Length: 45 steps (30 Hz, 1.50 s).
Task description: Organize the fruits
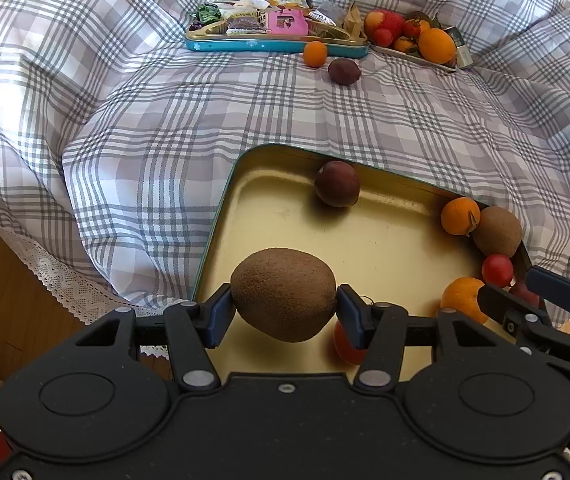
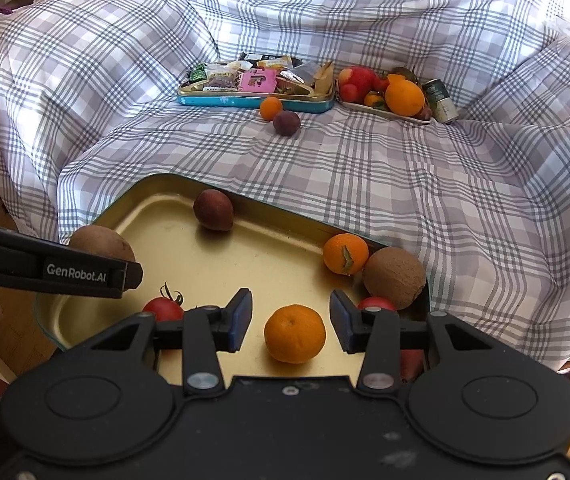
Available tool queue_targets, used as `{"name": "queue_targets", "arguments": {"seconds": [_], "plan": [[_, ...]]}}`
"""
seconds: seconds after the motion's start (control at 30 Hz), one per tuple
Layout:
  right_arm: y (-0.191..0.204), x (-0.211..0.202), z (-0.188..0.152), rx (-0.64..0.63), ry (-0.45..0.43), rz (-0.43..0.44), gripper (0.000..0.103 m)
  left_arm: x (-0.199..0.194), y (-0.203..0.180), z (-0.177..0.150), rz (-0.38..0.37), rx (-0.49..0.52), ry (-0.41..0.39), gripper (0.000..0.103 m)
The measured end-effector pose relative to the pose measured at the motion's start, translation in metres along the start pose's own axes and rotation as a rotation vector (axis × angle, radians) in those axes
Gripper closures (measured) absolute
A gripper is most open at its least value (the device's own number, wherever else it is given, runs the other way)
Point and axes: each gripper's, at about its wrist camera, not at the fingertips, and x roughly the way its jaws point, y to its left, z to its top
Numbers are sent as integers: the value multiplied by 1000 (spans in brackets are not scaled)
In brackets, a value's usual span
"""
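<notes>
Gripping kiwi (image 1: 283,294), left claw (image 1: 283,312) clamped

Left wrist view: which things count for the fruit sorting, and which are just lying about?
Job: kiwi in left gripper; gold tin; loose mandarin and plum; fruit tray.
Lying about: snack tin; can.

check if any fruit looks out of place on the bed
Two do: a small round orange tangerine and a dark purple plum-like fruit lie loose on the grey checked cloth, just in front of the teal snack tin, outside both fruit trays.
</notes>
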Motion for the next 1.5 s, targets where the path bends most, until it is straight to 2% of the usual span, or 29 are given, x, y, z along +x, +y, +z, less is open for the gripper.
{"name": "queue_targets", "arguments": {"seconds": [0.2, 0.37, 1.13, 1.5], "plan": [[0, 0, 0, 0, 2, -1, 57, 0, -2, 0, 3, 17, 2, 44], [0, 0, 0, -1, 3, -1, 57, -12, -8, 1, 33, 45, -58, 45], [-2, 0, 0, -5, 7, 3, 57, -6, -12, -1, 49, 71, -30, 45], [-7, 6, 0, 35, 40, 8, 57, -8, -18, -2, 75, 101, -32, 45]]}}
